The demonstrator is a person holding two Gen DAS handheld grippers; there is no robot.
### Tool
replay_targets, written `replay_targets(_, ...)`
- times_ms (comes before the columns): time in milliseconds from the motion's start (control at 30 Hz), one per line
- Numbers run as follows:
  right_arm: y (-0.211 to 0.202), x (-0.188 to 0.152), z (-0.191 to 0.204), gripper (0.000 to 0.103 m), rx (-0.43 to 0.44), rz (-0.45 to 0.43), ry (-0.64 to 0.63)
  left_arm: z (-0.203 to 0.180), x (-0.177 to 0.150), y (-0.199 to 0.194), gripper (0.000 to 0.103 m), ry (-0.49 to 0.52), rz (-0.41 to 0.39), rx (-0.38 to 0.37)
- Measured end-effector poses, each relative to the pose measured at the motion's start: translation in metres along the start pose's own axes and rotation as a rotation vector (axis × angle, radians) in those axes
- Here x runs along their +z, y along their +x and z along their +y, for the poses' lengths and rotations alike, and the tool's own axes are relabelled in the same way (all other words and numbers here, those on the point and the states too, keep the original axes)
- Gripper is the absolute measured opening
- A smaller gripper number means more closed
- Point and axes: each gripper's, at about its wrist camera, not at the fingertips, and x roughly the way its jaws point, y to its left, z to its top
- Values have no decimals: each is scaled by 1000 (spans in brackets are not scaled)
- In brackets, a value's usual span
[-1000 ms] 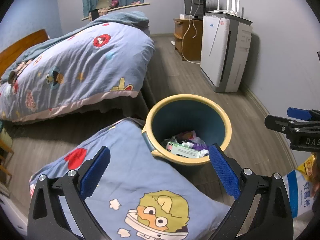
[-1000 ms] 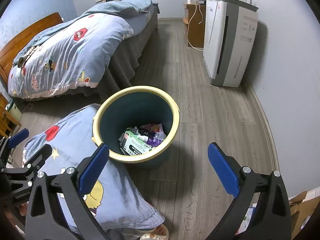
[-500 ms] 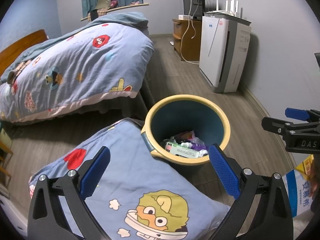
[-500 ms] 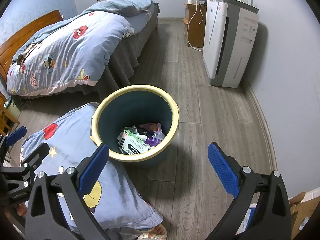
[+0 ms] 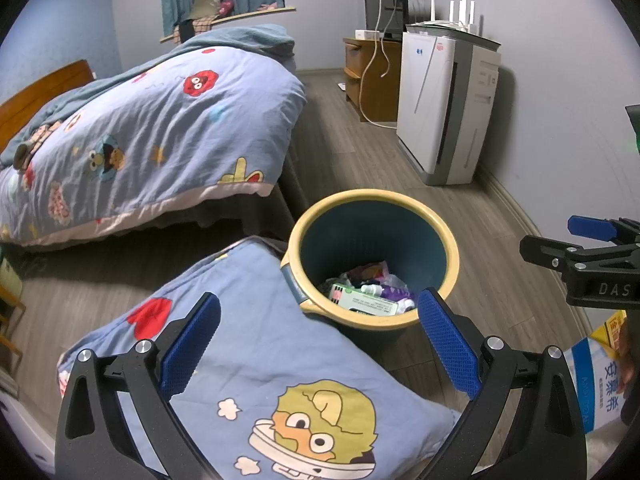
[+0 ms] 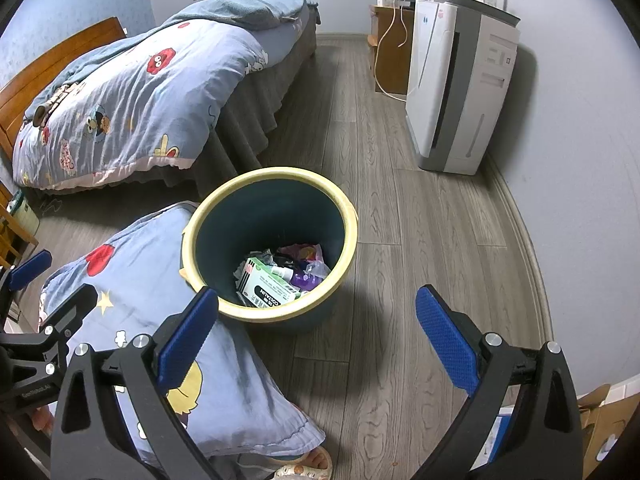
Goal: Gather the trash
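While both grabbers, left gripper [image 5: 318, 340] and right gripper [image 6: 316, 330], gape wide and empty, the trash [image 6: 280, 274] sits in the bin [image 6: 208, 216]. It looks light and crinkly; pinch the box edge.

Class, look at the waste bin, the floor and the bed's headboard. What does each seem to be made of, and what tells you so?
Waste bin: probably plastic, with a smooth, evenly moulded cream rim and dark teal wall in a matte finish.
Floor: grey wood-look planks, with grain lines and board seams; laminate or real wood cannot be told.
Headboard: apparently wood, warm orange-brown with a slight sheen, likely varnished.
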Motion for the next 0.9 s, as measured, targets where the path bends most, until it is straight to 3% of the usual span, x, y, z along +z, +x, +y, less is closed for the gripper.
replay_targets(700,2,0,1,97,-7,7,-2,-14,2,-2,98,30,2,-33)
replay_targets(900,3,-1,-3,97,-14,18,20,-16,2,-5,98,34,0,-10)
